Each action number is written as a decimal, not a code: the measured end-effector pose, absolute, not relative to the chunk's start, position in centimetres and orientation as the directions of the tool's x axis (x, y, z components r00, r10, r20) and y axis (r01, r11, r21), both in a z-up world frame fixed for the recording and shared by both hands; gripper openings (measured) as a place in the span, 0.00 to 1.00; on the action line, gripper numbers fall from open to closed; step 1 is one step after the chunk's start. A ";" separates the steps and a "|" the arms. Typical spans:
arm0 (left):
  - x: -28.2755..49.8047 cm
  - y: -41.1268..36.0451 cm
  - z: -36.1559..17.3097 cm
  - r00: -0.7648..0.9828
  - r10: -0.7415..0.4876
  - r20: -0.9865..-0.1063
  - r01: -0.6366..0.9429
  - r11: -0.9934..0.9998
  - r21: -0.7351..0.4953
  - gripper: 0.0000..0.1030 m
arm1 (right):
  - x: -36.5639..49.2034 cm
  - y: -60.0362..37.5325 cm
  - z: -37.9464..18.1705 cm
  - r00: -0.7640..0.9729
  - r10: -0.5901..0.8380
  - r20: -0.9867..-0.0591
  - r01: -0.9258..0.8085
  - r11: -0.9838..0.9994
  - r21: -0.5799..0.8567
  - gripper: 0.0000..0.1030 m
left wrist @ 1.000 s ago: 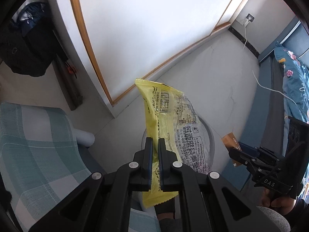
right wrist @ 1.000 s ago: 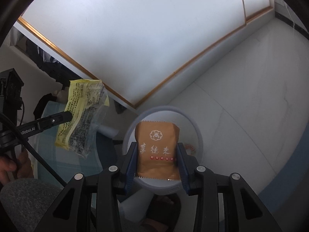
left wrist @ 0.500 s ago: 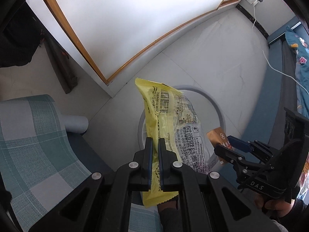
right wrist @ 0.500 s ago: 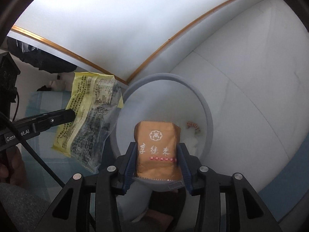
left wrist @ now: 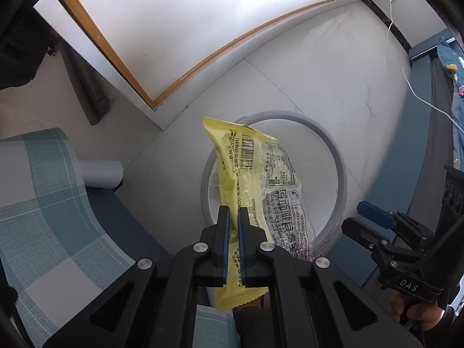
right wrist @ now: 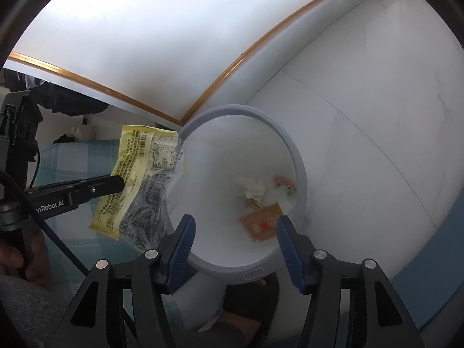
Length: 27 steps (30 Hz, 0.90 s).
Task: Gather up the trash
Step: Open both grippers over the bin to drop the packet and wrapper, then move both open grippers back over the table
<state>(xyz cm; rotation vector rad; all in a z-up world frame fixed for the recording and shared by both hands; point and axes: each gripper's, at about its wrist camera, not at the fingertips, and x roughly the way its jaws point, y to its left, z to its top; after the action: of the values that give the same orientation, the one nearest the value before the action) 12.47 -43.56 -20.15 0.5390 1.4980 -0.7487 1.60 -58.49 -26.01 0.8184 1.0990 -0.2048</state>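
My left gripper (left wrist: 233,213) is shut on a yellow snack wrapper (left wrist: 255,191) and holds it over the left rim of the round grey trash bin (left wrist: 339,156). The wrapper (right wrist: 139,179) and the left gripper (right wrist: 116,184) also show in the right wrist view, beside the bin's rim (right wrist: 295,156). My right gripper (right wrist: 235,229) is open and empty above the bin. An orange snack packet (right wrist: 261,221) lies inside the bin with crumpled white paper (right wrist: 253,188) and a checked wrapper (right wrist: 285,182). The right gripper (left wrist: 374,217) shows at the bin's right in the left wrist view.
A teal checked cushion (left wrist: 43,208) lies at the left. A white wall with a wood-trimmed corner (left wrist: 139,87) stands behind the bin. A blue bed frame (left wrist: 414,133) and a white cable (left wrist: 414,87) are at the right on the pale tiled floor (left wrist: 319,72).
My right gripper has opened and the orange packet has dropped into the bin. Both grippers have moved closer over the bin; the left still holds the yellow wrapper.
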 end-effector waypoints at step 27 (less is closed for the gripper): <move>11.5 -40.6 -13.9 0.096 -0.227 -0.969 0.711 0.697 -0.093 0.58 | -2.1 -58.6 -18.6 0.583 0.084 -0.808 0.509 0.738 0.443 0.62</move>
<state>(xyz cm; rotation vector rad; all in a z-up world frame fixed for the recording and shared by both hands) 11.52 -40.59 -13.89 0.4582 1.2995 -0.7324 -2.06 -58.62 -18.61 0.7190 0.9319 -0.2747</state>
